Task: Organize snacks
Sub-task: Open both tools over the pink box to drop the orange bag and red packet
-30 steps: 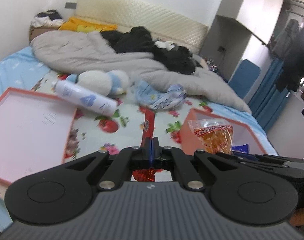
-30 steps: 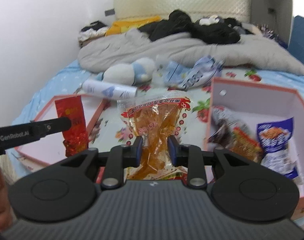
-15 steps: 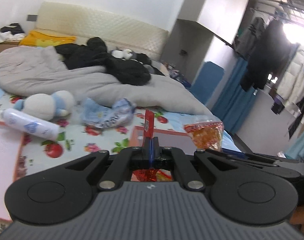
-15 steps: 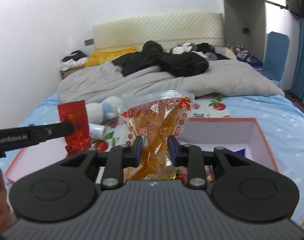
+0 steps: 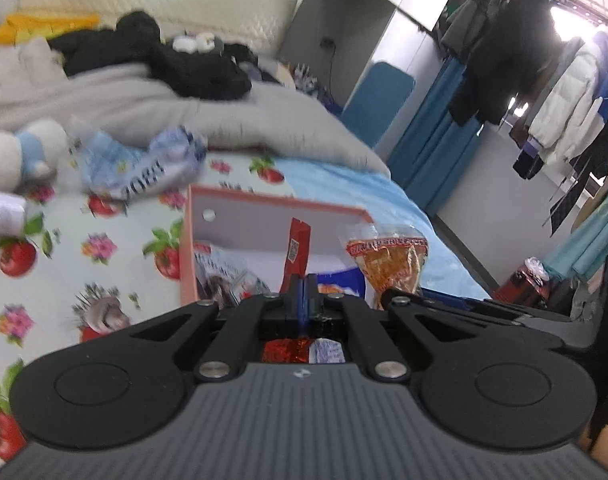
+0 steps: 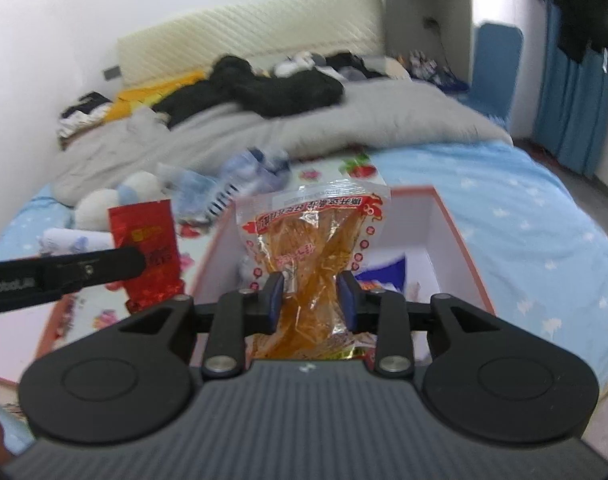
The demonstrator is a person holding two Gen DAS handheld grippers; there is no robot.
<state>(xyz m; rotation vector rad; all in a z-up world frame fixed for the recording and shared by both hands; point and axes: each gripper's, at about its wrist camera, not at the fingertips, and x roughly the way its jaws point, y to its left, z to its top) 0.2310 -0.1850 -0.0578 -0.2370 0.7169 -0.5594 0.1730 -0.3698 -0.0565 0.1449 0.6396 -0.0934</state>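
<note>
Bed (image 5: 344, 184) under me: pale blue sheet, a fruit-and-flower cloth over it, grey duvet (image 6: 344, 120) and black clothes (image 6: 280, 88) heaped toward the padded headboard (image 6: 248, 36). Open pink-edged box (image 5: 272, 216) lies on the cloth; beside it a stuffed toy (image 5: 16, 152), a crumpled blue wrapper (image 5: 144, 168) and a white bottle (image 5: 0, 212).

My left view alone takes in the coats (image 5: 516, 48) hung by the bright window, past the box. My right view alone shows the flat pink-edged lid (image 6: 20, 328) left of the box.

My left gripper (image 5: 304, 288) is pinched tight on the red packet (image 5: 298, 244), which stands upright over the box. My right gripper (image 6: 310, 300) has the orange snack bag (image 6: 312, 248) between its pads, also over the box; the jaws are easing apart, pads still touching the bag.

A second ago the lid and bottle filled my left view and the box sat off to the right; now the box is dead ahead in both views, snacks visible inside.
</note>
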